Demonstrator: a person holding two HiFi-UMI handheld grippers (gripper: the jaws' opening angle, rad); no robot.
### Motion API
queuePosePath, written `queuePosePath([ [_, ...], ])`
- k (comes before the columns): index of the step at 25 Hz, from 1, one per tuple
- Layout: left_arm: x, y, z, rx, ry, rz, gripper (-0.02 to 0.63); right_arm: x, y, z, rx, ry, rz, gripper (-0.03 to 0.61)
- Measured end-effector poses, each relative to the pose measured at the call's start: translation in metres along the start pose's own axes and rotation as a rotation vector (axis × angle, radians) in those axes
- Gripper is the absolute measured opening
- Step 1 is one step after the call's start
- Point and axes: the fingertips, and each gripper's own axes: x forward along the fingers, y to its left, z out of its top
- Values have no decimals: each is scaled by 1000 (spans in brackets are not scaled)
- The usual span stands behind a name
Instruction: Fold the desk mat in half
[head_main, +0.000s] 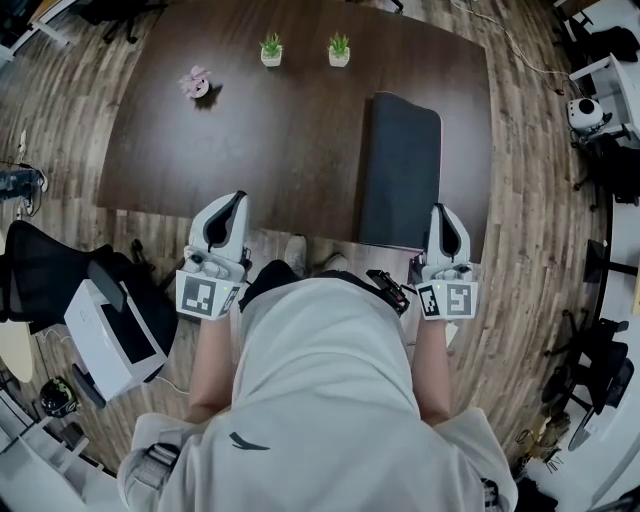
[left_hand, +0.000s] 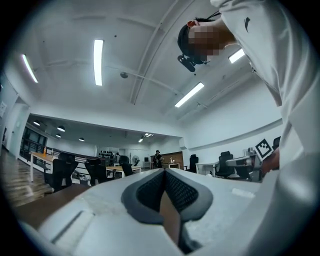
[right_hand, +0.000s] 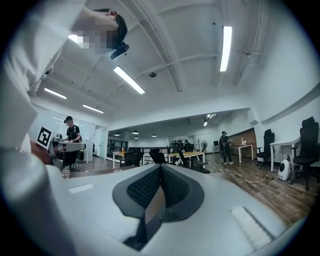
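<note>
left gripper (left_hand: 164, 171) closed (jaw tips touching) before office chairs (left_hand: 62, 172).

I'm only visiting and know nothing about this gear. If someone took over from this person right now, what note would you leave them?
Left gripper: shut, empty, at the near edge of the table, well away from the mat.
Right gripper: shut, empty, beside the mat's near end.
Mat: a narrow dark strip on the table's right side. It looks already folded in half, with a raised lip at its far left corner.
Two potted plants stand at the far side, apart from the mat.
Left to do: probably only check that the edges line up.
</note>
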Motion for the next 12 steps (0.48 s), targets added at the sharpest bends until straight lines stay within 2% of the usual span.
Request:
queuePosePath([
  [5,-13,-6,12,3,-21,9,3,-17,20,13,9,-60,-15,2],
  [12,-9,0,10,-19,-40,4,3,-17,21,7,16,-44,-27,2],
])
